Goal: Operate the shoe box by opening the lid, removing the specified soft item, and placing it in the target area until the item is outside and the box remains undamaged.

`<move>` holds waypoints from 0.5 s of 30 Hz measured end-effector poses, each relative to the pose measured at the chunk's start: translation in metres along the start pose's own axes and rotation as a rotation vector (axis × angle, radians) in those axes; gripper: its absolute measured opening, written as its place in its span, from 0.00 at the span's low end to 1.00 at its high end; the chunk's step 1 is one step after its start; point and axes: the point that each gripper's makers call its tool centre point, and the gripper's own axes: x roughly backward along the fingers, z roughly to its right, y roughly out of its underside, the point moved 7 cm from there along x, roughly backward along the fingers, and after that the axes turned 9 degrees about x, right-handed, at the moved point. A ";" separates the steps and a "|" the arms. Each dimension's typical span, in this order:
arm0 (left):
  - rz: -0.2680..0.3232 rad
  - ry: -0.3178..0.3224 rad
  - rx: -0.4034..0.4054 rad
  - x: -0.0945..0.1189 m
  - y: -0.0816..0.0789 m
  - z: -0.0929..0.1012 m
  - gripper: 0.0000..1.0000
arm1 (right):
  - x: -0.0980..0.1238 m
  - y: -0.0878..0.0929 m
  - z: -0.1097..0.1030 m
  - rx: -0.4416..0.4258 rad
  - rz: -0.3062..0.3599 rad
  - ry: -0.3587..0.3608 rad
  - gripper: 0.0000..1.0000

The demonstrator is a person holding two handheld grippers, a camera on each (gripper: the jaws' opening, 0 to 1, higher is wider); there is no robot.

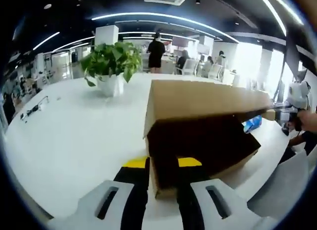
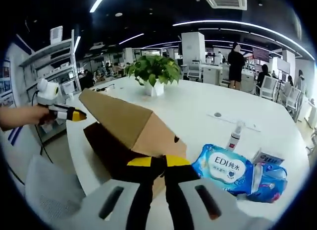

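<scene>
A brown cardboard shoe box point(image 1: 198, 145) lies on the white table point(image 1: 74, 141), its hinged lid point(image 1: 203, 98) lifted so the dark inside shows; nothing inside can be made out. My left gripper point(image 1: 163, 162) straddles the box's near corner, one yellow-tipped finger on each side, pressed against the cardboard. My right gripper point(image 1: 278, 114) pinches the lid's far edge. From the other end, the right gripper point(image 2: 158, 161) is shut on the lid's edge point(image 2: 148, 136), with the left gripper point(image 2: 69, 113) at the box's far end.
A potted plant point(image 2: 154, 71) stands mid-table. Beside the box lie a blue wipes pack point(image 2: 223, 168), a small carton point(image 2: 267, 158), another blue pack point(image 2: 271, 183) and a small bottle point(image 2: 234, 136). A chair back point(image 1: 282, 185) stands at the table edge. People stand in the background.
</scene>
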 end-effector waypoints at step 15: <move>0.025 0.090 -0.135 0.002 0.005 0.004 0.28 | 0.007 0.017 -0.013 0.091 0.029 -0.076 0.12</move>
